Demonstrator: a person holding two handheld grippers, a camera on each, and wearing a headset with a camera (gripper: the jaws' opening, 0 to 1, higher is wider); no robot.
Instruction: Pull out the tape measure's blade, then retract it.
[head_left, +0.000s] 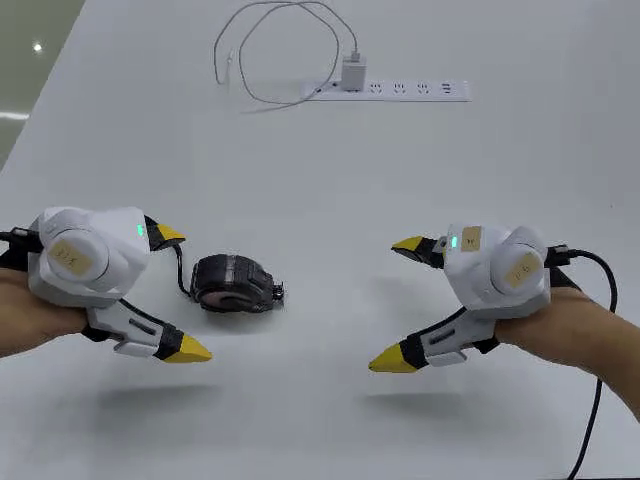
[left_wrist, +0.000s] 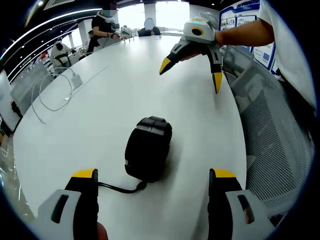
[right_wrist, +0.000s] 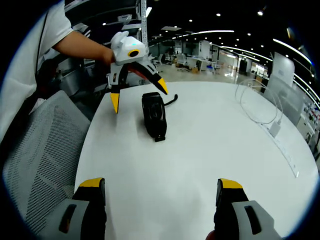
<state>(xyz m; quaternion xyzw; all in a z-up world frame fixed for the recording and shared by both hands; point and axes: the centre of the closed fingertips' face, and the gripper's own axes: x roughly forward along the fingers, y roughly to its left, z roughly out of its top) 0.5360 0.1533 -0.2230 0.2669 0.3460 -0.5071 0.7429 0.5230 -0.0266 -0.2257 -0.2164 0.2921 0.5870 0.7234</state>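
Your left gripper (head_left: 183, 292) is spread wide and holds nothing. The black tape measure (head_left: 232, 284) rests on the white table (head_left: 330, 170) just past the yellow tips, in line with the gap between the jaws and touching neither. In the left gripper view it sits at 12 o'clock, dead ahead and close. Its black wrist cord (head_left: 182, 270) loops back from the case toward the far jaw.

Your right gripper (head_left: 395, 303) is also wide open and empty. It hovers well apart from the tape measure, at 3 o'clock from it in the head view, with bare tabletop between the two. In the right gripper view the case lies ahead at about 11 o'clock, with the left gripper straddling the space behind it.

From the tape measure, a white power strip (head_left: 400, 89) lies far off at about 1 o'clock, with a charger (head_left: 354, 72) plugged in and a white cable (head_left: 270, 50) looped beyond it. The table's left edge runs across the upper left corner of the head view, far from the work. The near edge is close to you, and a mesh chair (left_wrist: 270, 125) stands just off it.
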